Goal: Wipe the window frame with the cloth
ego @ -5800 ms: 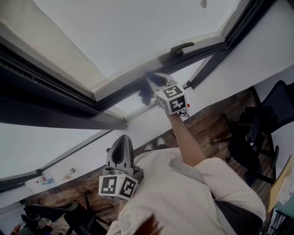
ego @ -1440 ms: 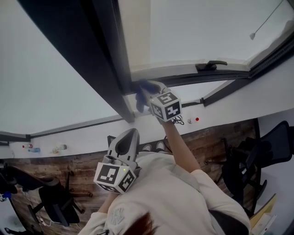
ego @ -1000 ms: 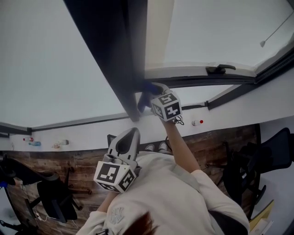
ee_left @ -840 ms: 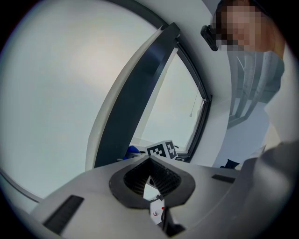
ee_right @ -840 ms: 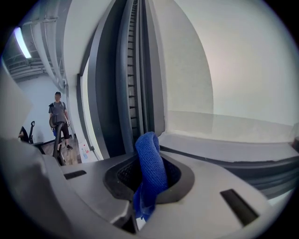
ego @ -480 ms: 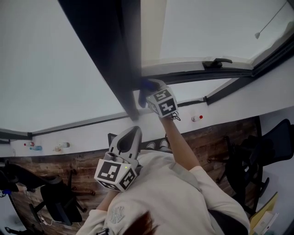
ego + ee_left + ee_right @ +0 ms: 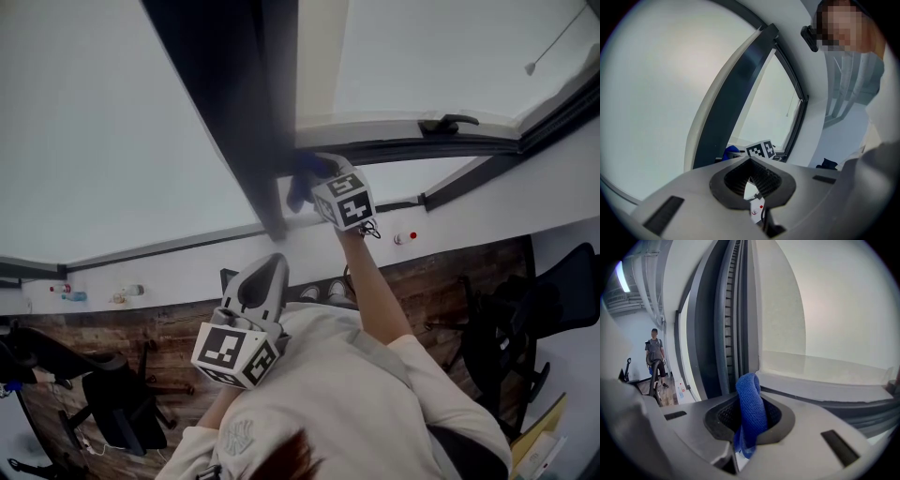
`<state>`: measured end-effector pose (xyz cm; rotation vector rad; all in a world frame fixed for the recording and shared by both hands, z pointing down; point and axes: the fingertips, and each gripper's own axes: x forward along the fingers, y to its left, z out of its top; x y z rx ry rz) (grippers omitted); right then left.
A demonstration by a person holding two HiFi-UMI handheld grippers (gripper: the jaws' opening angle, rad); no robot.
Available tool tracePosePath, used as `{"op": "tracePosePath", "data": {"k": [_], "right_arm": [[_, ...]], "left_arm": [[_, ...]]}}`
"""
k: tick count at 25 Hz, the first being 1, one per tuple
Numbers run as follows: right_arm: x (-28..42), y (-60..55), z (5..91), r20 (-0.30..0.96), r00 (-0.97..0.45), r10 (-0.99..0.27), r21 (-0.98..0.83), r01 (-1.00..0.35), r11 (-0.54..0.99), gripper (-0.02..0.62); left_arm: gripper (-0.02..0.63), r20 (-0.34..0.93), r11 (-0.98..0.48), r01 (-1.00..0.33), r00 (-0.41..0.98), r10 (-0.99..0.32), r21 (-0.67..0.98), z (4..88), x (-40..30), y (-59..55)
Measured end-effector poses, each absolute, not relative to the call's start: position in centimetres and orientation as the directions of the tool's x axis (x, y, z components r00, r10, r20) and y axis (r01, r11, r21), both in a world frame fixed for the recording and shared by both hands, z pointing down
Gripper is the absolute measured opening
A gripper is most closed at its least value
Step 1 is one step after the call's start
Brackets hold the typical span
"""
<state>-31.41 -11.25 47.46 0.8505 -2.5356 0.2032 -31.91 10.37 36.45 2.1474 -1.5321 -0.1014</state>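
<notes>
My right gripper [image 7: 317, 178] is raised to the corner where the dark upright window frame [image 7: 246, 122] meets the lower sill rail [image 7: 394, 148]. It is shut on a blue cloth [image 7: 751, 407], whose folded end sticks out past the jaws against the frame [image 7: 733, 324]. In the head view the cloth [image 7: 305, 178] shows as a blue lump at the frame's foot. My left gripper [image 7: 260, 286] hangs low near my chest, shut with nothing in it. In the left gripper view the right gripper's marker cube [image 7: 761, 150] and the cloth [image 7: 731, 152] show beyond the left jaws [image 7: 749, 174].
A black window handle [image 7: 448, 122] sits on the sill rail to the right. Office chairs [image 7: 525, 328] stand on the wooden floor at right and lower left [image 7: 103, 403]. A person [image 7: 655, 362] stands far off in the right gripper view.
Since 5.8 s ago my right gripper has travelled along the sill rail to the dark upright frame. Over the last second it has stayed at that corner, shifting only slightly right.
</notes>
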Motion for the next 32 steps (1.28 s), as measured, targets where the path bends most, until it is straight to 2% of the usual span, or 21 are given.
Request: {"op": "tracePosePath", "data": {"k": [8,17,24,32], "right_arm": [[-30.6,-11.6,47.3,0.460,-0.707,-0.538,0.010,-0.602,0.799,0.049],[-29.2,-12.1,47.4,0.465,-0.735,-0.494,-0.015,-0.565,0.825,0.049],[-29.3,-12.1,47.3,0.468,-0.754,-0.461,-0.015,-0.528,0.849,0.049],[-29.4,-12.1,47.5,0.481,-0.753,-0.448,-0.016,-0.519,0.855,0.049]], "left_arm": [[0.005,0.226,-0.231,-0.869,0.354,-0.908,0.437,36.6,-31.6,10.7],[0.005,0.235,-0.229,-0.866,0.360,-0.903,0.445,36.0,-27.4,9.7],[0.005,0.287,-0.077,-0.883,0.231,-0.930,0.463,37.8,-26.9,9.4],[0.005,0.291,0.015,-0.896,0.128,-0.948,0.445,37.5,-28.2,9.3]]}}
